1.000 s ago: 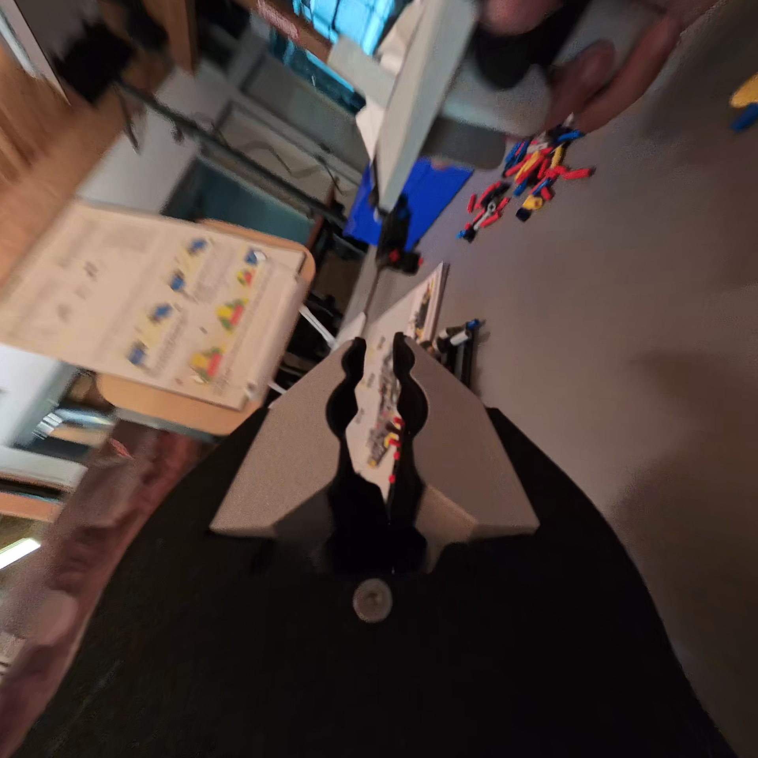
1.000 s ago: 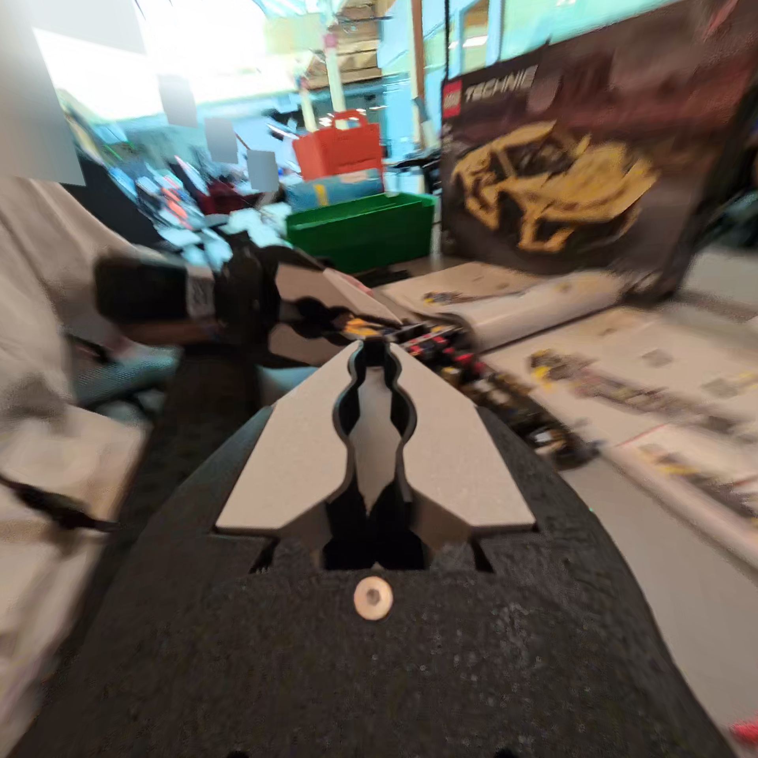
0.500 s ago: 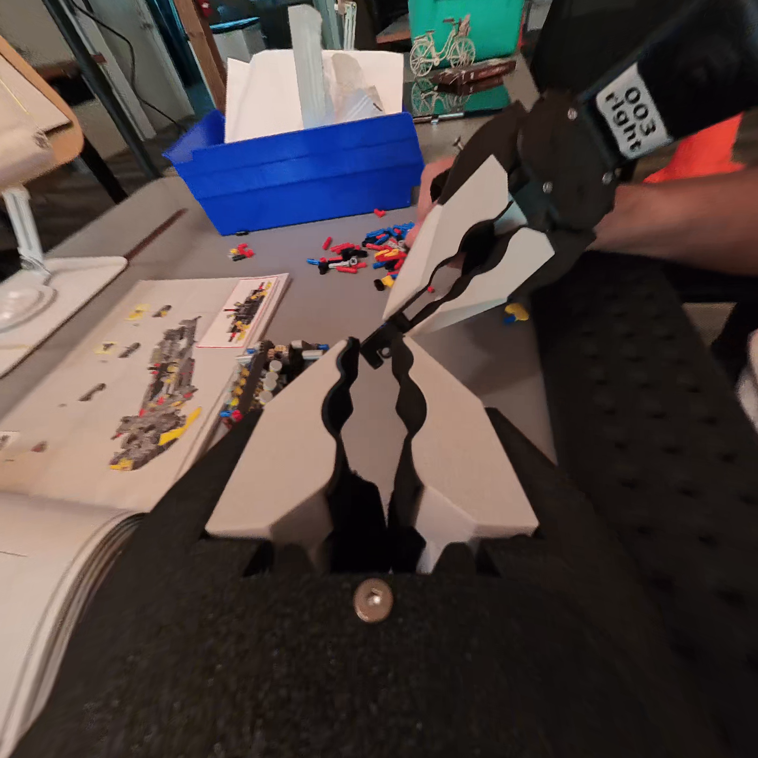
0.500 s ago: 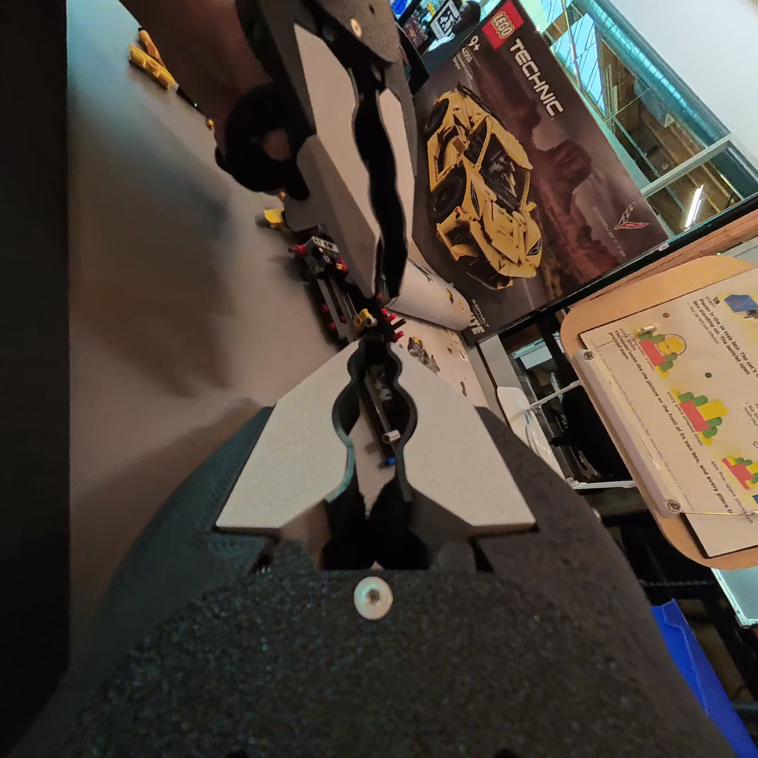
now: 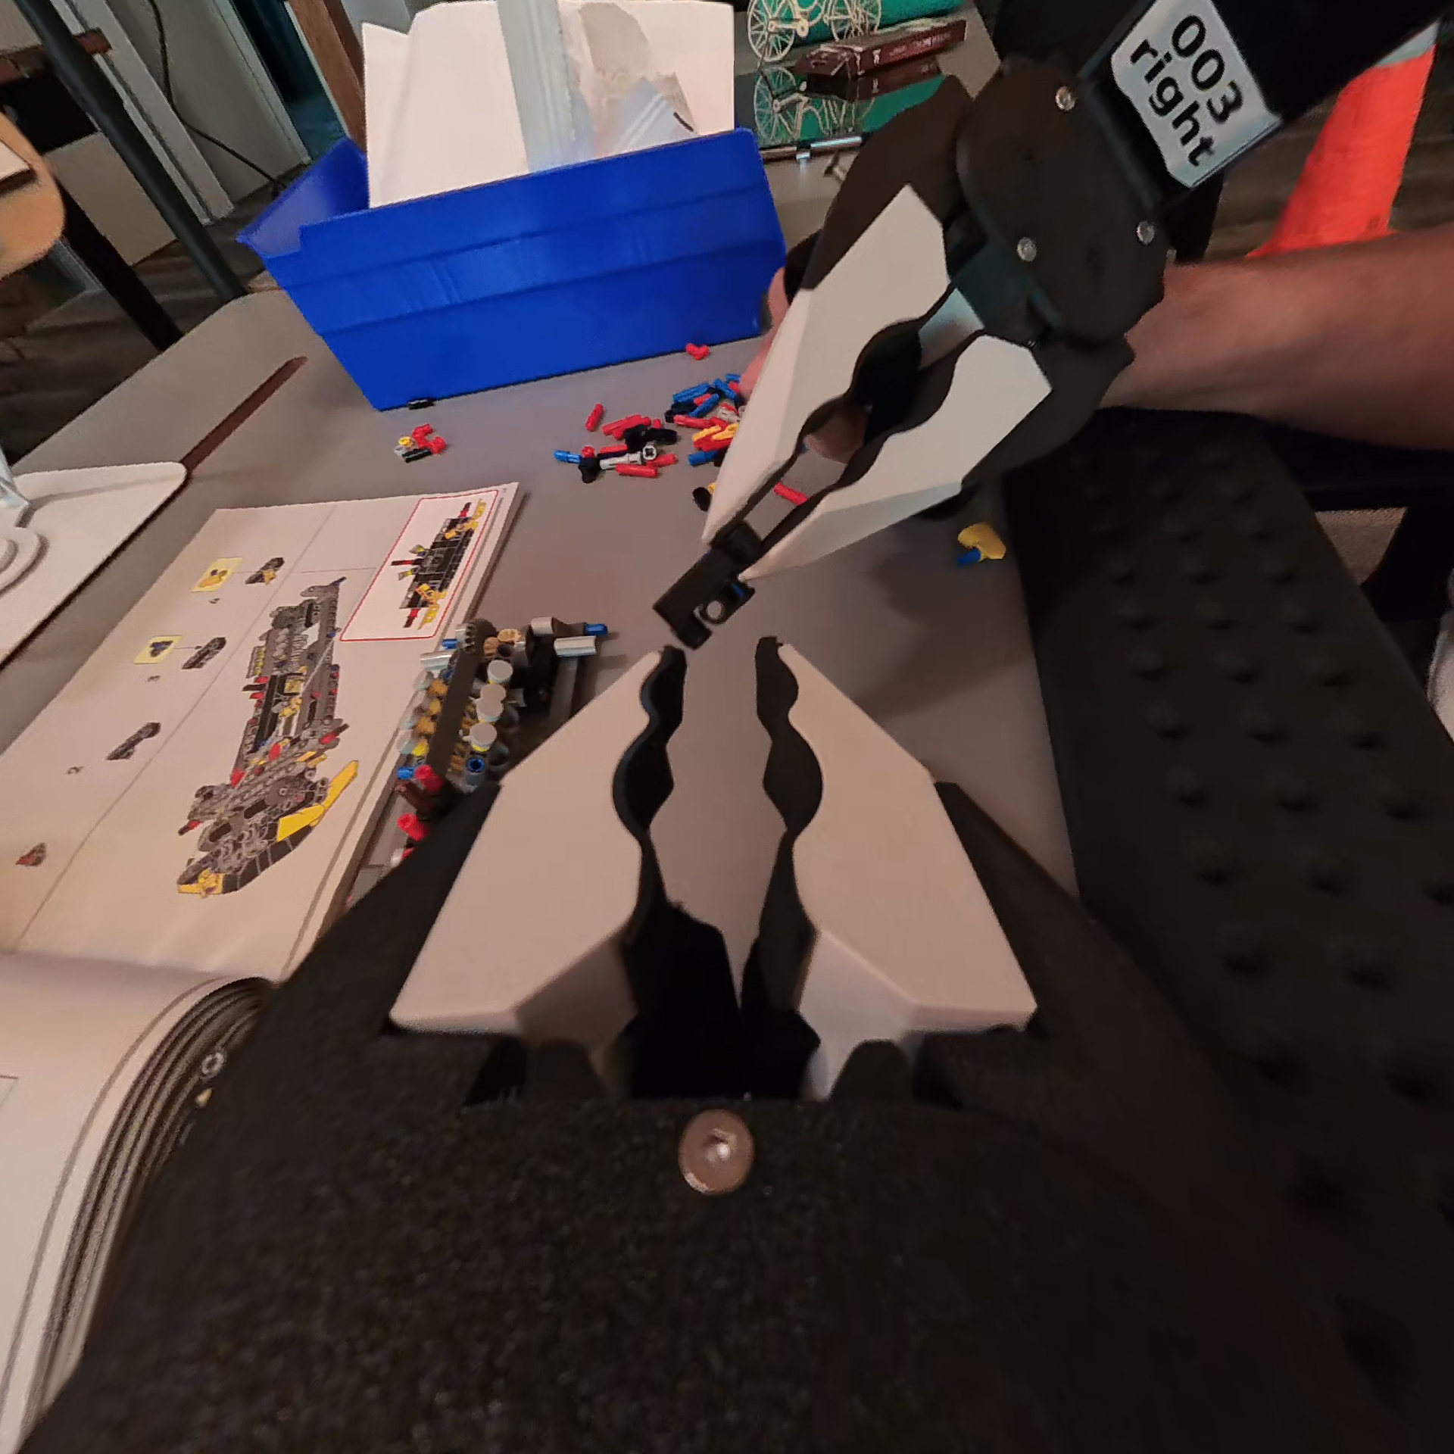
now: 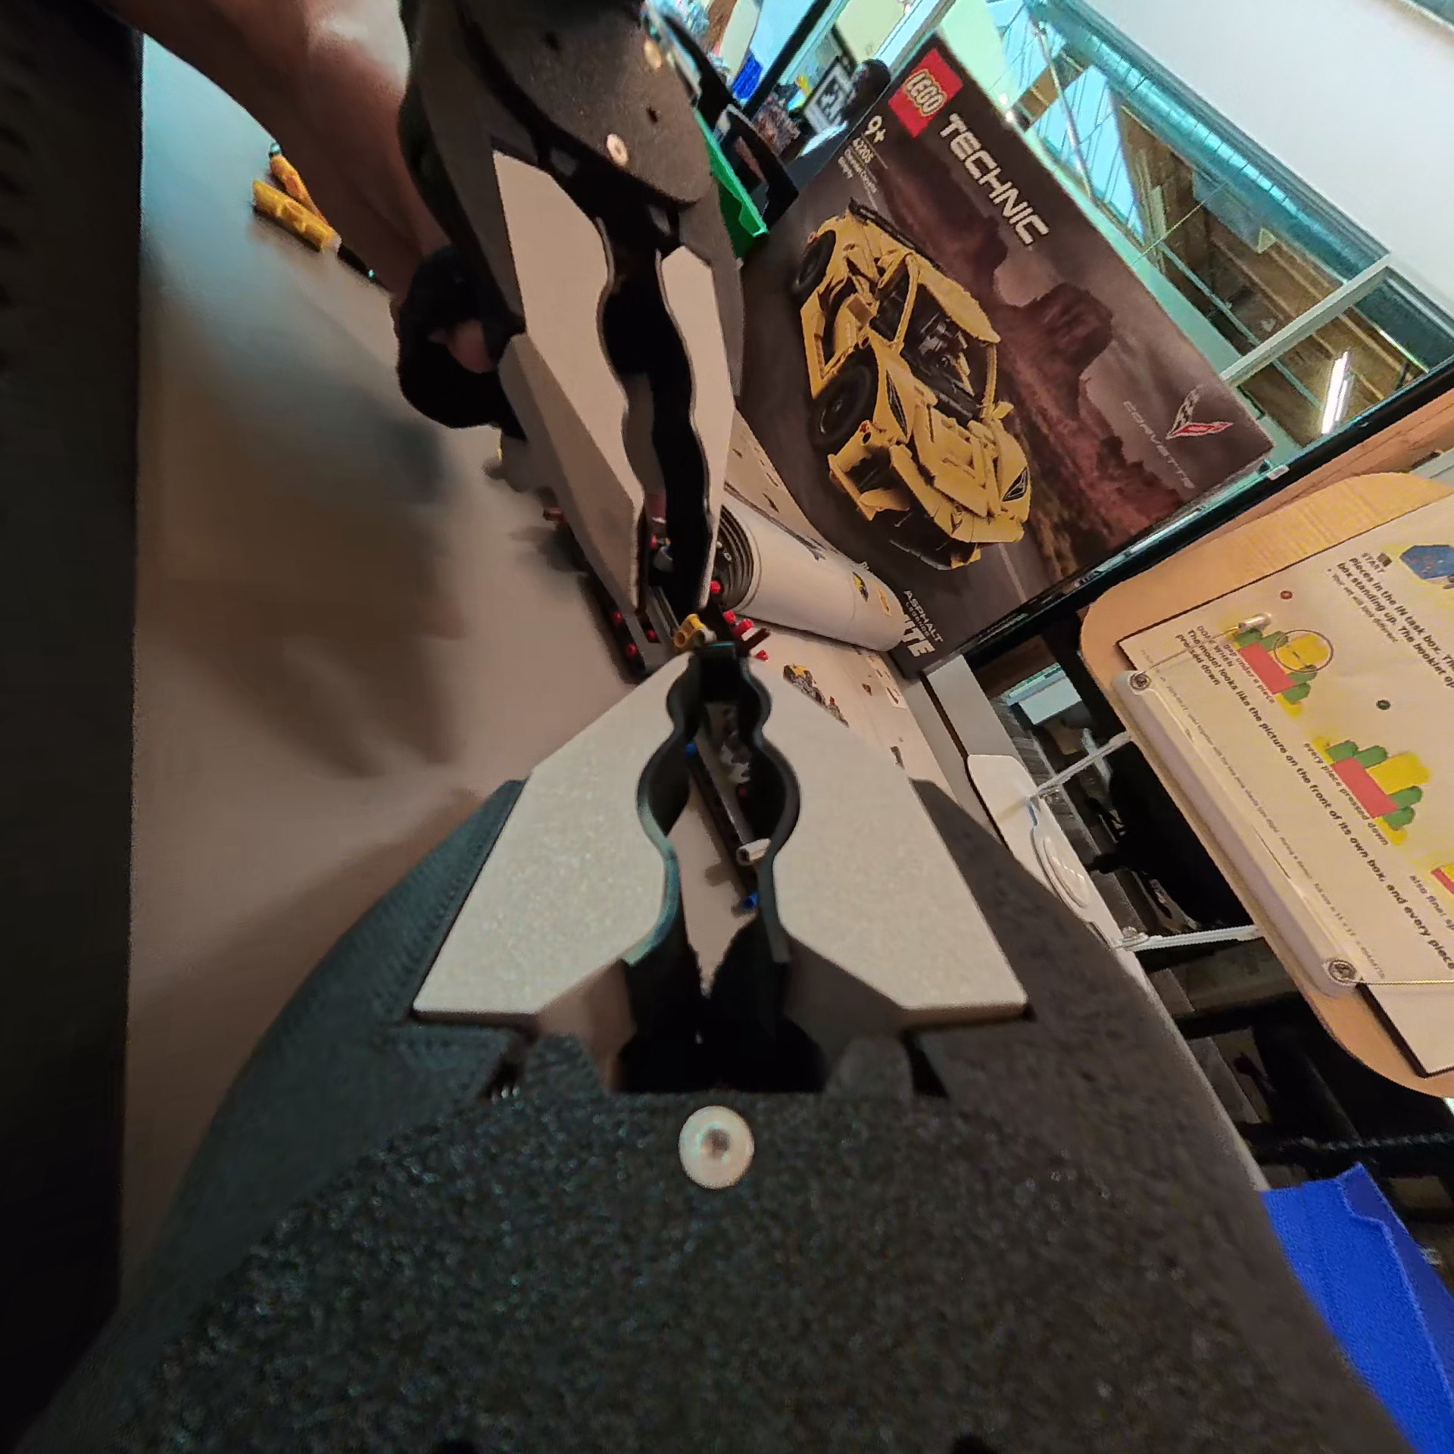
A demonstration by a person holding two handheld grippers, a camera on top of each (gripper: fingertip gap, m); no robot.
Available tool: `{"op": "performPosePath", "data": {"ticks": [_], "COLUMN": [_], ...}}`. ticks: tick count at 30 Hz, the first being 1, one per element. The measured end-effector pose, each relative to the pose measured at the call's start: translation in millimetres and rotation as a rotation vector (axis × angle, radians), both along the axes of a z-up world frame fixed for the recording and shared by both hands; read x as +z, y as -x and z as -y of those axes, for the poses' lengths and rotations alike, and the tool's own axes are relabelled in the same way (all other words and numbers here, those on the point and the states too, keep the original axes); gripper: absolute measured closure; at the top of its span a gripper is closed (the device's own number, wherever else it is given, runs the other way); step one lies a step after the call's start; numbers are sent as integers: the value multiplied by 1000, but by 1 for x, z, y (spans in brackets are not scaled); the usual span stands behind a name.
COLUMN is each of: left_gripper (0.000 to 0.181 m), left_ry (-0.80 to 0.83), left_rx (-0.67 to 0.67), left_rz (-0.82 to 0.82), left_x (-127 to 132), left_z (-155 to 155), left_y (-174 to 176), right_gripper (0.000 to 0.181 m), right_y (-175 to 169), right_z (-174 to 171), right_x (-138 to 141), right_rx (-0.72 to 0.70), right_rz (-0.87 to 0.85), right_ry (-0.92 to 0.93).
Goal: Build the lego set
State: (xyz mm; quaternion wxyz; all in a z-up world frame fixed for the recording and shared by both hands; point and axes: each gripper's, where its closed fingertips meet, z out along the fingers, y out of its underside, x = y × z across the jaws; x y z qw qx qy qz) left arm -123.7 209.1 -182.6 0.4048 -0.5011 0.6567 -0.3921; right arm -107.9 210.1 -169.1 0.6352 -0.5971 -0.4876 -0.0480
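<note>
Here the right gripper [image 5: 728, 570] has its jaws clamped on a small black lego piece [image 5: 700, 602] with a blue pin, held at the very tips. Directly below it the left gripper [image 5: 720, 657] has its jaws apart with nothing between them, the left tip just beside the black piece. In the right wrist view the same piece [image 6: 717, 653] sits pinched at that gripper's tips. To the left, the partly built dark lego model [image 5: 488, 708] lies on the grey table [image 5: 614, 543], touching the open instruction booklet [image 5: 236, 692]. Farther back, loose red, blue and yellow pieces [image 5: 653, 440] lie scattered before a blue bin [image 5: 535, 283].
</note>
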Motion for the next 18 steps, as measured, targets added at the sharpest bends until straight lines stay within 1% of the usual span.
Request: {"op": "performPosePath", "data": {"ticks": [2, 4, 9, 11, 13, 15, 18], "left_gripper": [164, 163, 157, 157, 157, 158, 158], "left_ry": [70, 190, 644, 779, 864, 917, 927], "left_rx": [3, 7, -79, -116, -156, -190, -210], "left_rz": [6, 22, 51, 90, 118, 126, 96], "left_x": [2, 6, 26, 38, 46, 52, 49], "left_z": [-2, -5, 0, 2, 5, 8, 13], "left_y": [0, 0, 2, 3, 5, 7, 8], "right_gripper": [175, 175, 175, 175, 175, 175, 175], "right_y": [-2, -4, -4, 3, 10, 14, 17], "right_z": [0, 1, 10, 15, 18, 17, 17], "right_x": [5, 13, 43, 51, 51, 46, 44], "right_rx": [6, 14, 85, 144, 178, 178, 184], "right_rz": [-52, -120, -324, -379, -393, -362, -351], "right_ry": [10, 11, -15, -18, 0, 5, 10]}}
